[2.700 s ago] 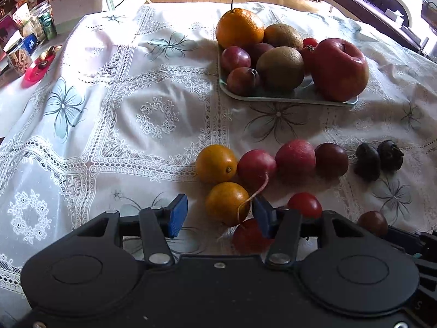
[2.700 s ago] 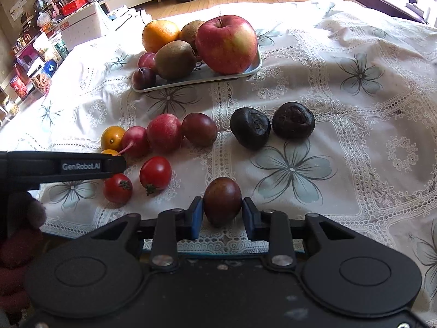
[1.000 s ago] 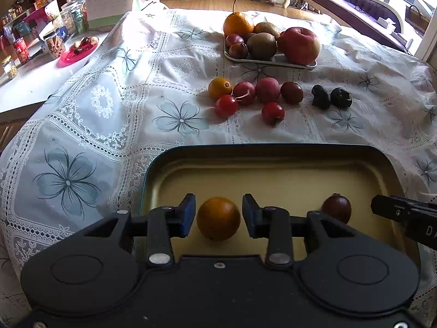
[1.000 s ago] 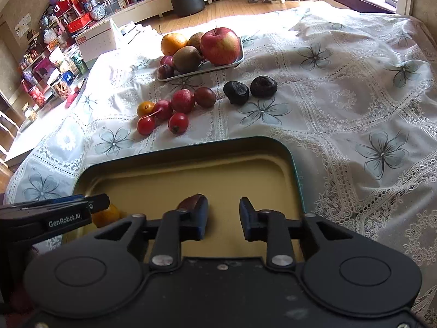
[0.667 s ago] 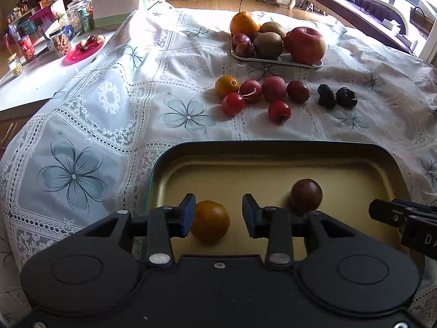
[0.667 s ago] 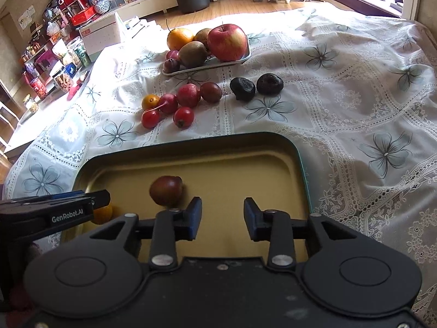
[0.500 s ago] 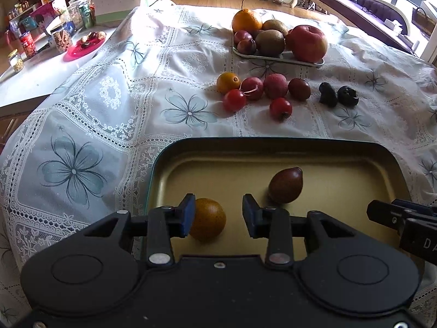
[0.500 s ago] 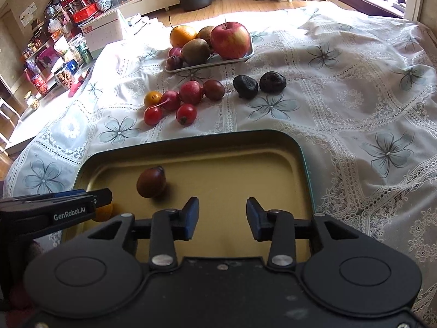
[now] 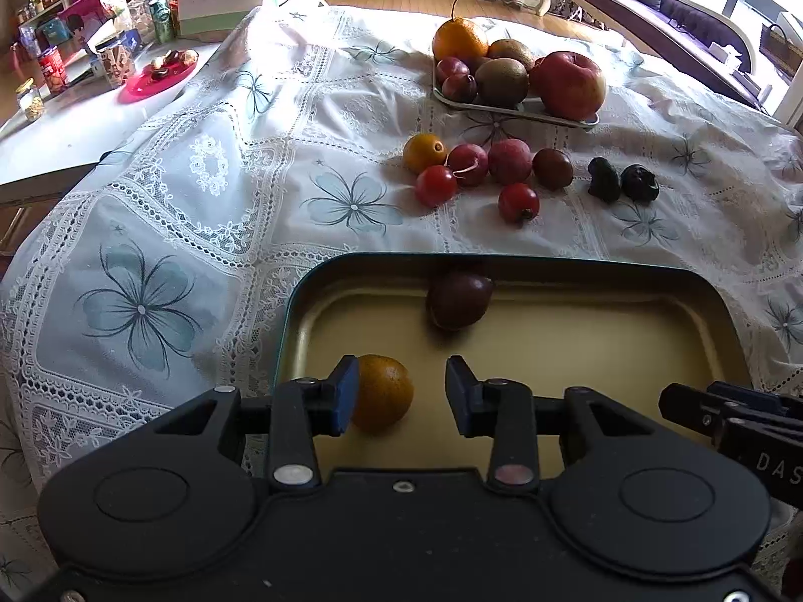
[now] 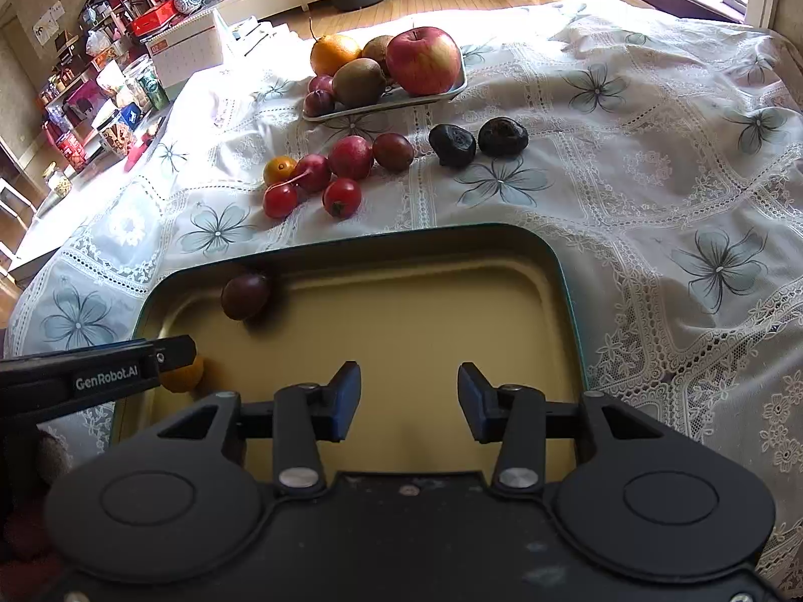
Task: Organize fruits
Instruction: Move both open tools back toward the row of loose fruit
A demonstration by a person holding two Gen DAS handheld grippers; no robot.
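A dark-rimmed tray [image 9: 722, 301] with a yellow floor lies at the table's near edge. In it rest a small orange fruit [image 9: 384, 391] and a dark red plum [image 9: 459, 299], the plum against the far wall. My left gripper [image 9: 401, 394] is open, its left pad beside the orange fruit. My right gripper [image 10: 409, 401] is open and empty over the tray [image 10: 567, 276]; there the plum [image 10: 246, 295] sits far left and the orange fruit [image 10: 185, 376] peeks from behind the left gripper's body. Loose fruits lie beyond: orange [image 9: 424, 152], red ones [image 9: 435, 185], two black ones [image 9: 605, 179].
A small plate [image 9: 517, 109] at the back holds an apple [image 9: 569, 84], kiwis, plums and an orange. White lace cloth covers the table. At far left a side surface carries jars, a red dish [image 9: 158, 75] and boxes. A sofa stands behind at right.
Both grippers carried their fruits from the cloth to the tray and let go. In the last half second the plum rolled to the tray's far wall, and both jaws opened wider.
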